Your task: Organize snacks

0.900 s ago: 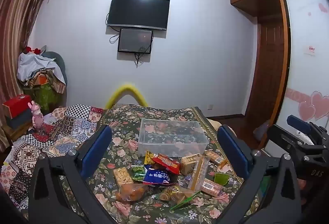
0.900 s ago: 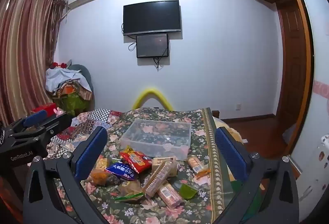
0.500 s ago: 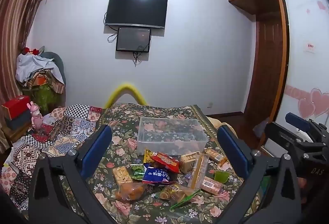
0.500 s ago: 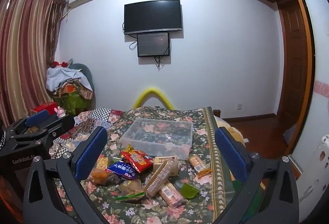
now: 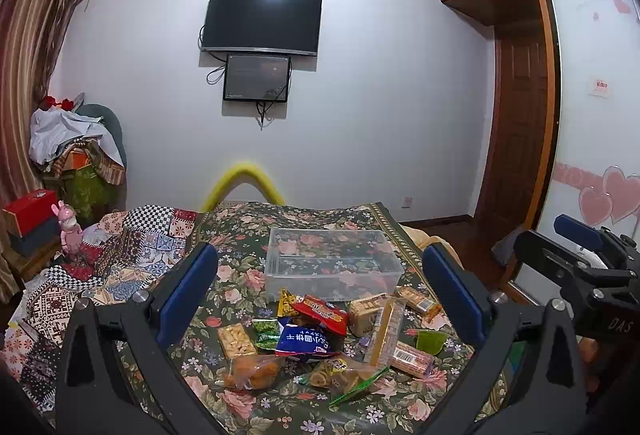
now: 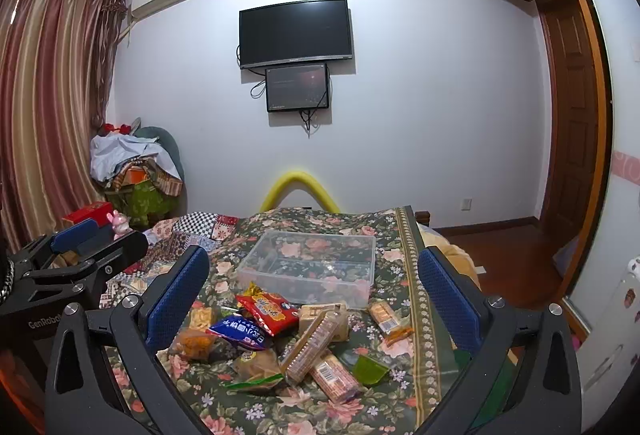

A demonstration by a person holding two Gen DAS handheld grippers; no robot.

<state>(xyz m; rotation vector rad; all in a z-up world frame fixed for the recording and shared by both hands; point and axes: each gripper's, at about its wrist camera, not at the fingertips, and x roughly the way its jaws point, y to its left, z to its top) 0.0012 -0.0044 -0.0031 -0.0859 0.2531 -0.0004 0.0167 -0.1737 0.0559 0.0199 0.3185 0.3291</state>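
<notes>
A pile of snack packets lies on a floral cloth: a red bag (image 5: 320,313) (image 6: 267,309), a blue bag (image 5: 302,341) (image 6: 239,331), cracker packs (image 5: 384,331) (image 6: 314,339) and a green jelly cup (image 5: 430,341) (image 6: 370,369). Behind them stands an empty clear plastic box (image 5: 332,263) (image 6: 310,267). My left gripper (image 5: 320,295) is open and empty, held above the near side of the pile. My right gripper (image 6: 314,295) is open and empty, also above the pile. Each gripper shows at the edge of the other's view.
The floral cloth (image 5: 240,275) covers a bed or table; a patchwork quilt (image 5: 120,255) lies to the left. A yellow foam arch (image 5: 242,183) stands behind. Clothes pile (image 5: 72,143), red box and pink toy (image 5: 68,227) sit far left. A wooden door (image 5: 516,131) is on the right.
Both views have shifted slightly; the scene sits a little lower and further left in the left wrist view. The snacks and box have not moved. Both grippers stay open.
</notes>
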